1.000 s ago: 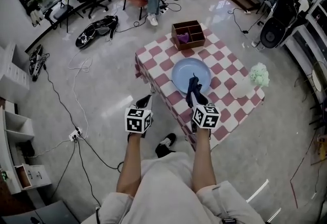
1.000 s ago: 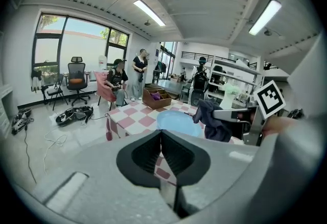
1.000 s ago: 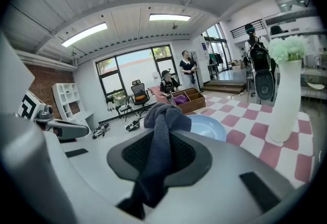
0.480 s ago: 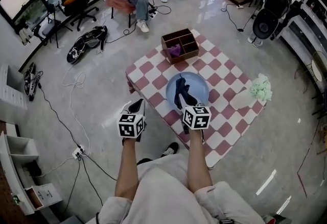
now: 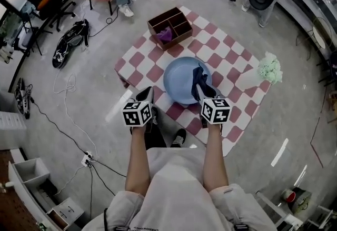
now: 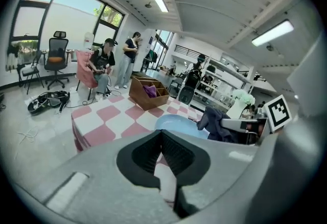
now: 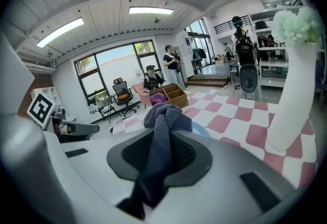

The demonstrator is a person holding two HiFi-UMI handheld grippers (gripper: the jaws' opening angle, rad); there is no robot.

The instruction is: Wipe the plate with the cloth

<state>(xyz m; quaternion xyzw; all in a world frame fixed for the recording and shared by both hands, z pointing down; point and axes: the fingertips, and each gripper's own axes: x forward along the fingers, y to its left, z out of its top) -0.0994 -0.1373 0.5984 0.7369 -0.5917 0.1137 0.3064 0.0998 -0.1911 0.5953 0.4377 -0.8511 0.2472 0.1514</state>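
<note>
Right now the right gripper pinches a dark blue cloth between its jaws. A bunched fold of it stands up past the tips, and the rest trails back through them. The cloth hangs over the right part of the blue plate, but no view shows whether it actually touches. The left gripper has its jaws pressed together on nothing. It hovers at the near edge of the surface, just beside the plate and off it.

The main risk, as I judge it, is the plate sliding. It lies close to the near edge and nothing holds it, so a firm wiping stroke pulled toward the person could drag it to the edge or over. A second risk is the cloth: it is gripped as a narrow rope, so friction on the plate could tug it out of the jaws. A wide sweep to the right could also knock the white vase, which stands near the plate and looks tall and easy to tip.

As for containers, the wooden box at the far corner has several compartments. One holds something purple, and the others look empty. The vase carries pale green flowers, and the plate holds nothing but the cloth over it
</note>
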